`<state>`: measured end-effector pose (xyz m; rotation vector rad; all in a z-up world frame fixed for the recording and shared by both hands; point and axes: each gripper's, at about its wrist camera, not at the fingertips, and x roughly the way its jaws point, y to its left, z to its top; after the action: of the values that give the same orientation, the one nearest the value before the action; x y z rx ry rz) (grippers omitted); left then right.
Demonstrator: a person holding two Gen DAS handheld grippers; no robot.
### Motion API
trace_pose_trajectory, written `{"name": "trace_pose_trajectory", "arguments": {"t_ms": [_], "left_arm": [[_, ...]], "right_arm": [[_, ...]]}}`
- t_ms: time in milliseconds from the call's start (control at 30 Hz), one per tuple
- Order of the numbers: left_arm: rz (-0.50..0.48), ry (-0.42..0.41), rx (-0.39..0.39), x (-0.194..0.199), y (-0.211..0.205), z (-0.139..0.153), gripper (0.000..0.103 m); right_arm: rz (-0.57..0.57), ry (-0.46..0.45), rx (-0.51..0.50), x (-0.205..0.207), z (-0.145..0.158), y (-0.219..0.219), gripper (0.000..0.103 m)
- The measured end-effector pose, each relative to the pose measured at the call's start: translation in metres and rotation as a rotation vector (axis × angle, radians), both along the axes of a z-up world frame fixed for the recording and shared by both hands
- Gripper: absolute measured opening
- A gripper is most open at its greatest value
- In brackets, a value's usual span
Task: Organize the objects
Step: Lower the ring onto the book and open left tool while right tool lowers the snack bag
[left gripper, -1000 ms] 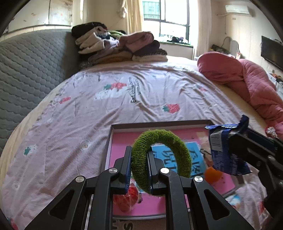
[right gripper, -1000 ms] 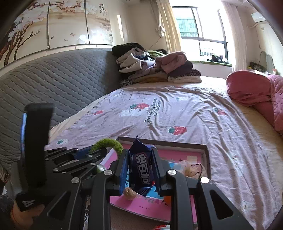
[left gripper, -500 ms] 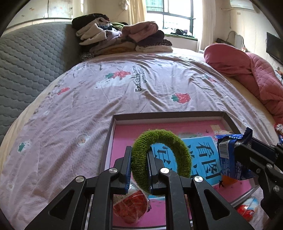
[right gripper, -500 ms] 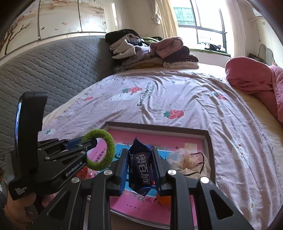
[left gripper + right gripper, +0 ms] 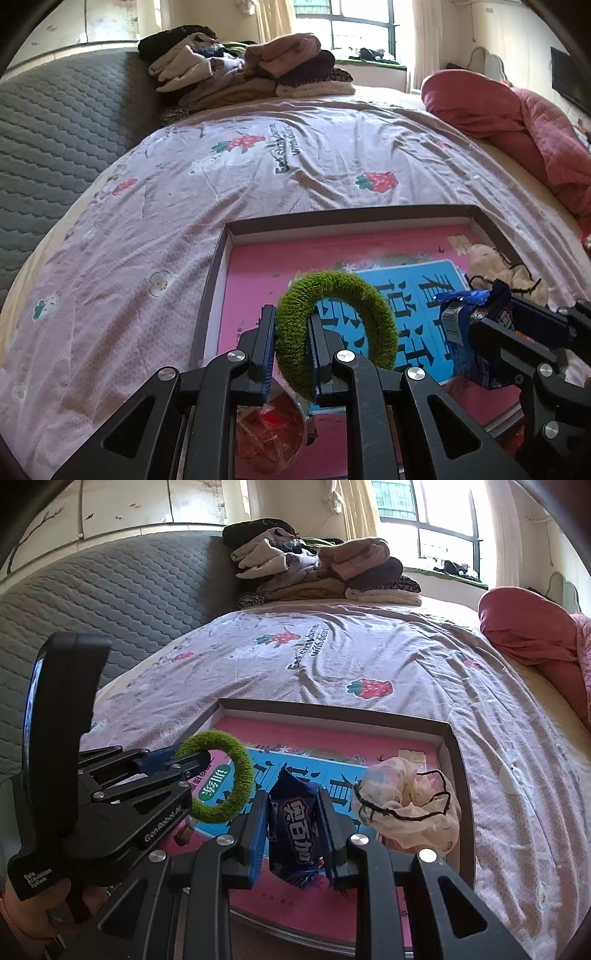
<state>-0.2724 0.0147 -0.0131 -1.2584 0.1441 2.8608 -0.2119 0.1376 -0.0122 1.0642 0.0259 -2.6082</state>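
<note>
My left gripper (image 5: 291,332) is shut on a fuzzy green ring (image 5: 334,325) and holds it above the left part of a shallow box (image 5: 343,218) with a pink and blue printed floor. The ring (image 5: 221,775) and left gripper (image 5: 192,764) also show in the right wrist view. My right gripper (image 5: 293,808) is shut on a dark blue snack packet (image 5: 295,830) above the box (image 5: 454,753); the packet also shows in the left wrist view (image 5: 469,332). A cream sheer pouch with a black cord (image 5: 402,805) lies in the box's right side.
A red wrapped snack (image 5: 273,432) lies under the left gripper. The box sits on a pink strawberry-print bedsheet (image 5: 258,177). Folded clothes (image 5: 251,70) are piled at the far end, a grey quilted headboard (image 5: 55,122) stands left, and a pink quilt (image 5: 517,122) lies right.
Both grippers have moved forward and lower over the box, keeping hold of the ring and the packet. The box now fills more of both views.
</note>
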Motion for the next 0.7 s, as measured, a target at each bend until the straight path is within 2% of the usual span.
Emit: {"name": "trace_pose_trajectory", "arguments": {"t_ms": [367,500,633,700], "left_arm": [[-0.016,-0.024,-0.017,0.000,0.003,-0.009,0.019],[-0.012,-0.025,-0.009,0.002,0.002,-0.009,0.025],[-0.010,-0.027,0.009,0.002,0.000,-0.007,0.043],[-0.007,-0.025,0.011,0.003,-0.001,-0.006,0.044]], "right_arm": [[-0.031,-0.005,0.000,-0.001,0.000,0.007,0.026],[-0.049,-0.014,-0.027,-0.002,0.000,0.016,0.026],[-0.061,-0.009,-0.028,-0.003,0.002,0.018,0.026],[-0.071,-0.010,-0.035,-0.003,0.001,0.021,0.026]]}}
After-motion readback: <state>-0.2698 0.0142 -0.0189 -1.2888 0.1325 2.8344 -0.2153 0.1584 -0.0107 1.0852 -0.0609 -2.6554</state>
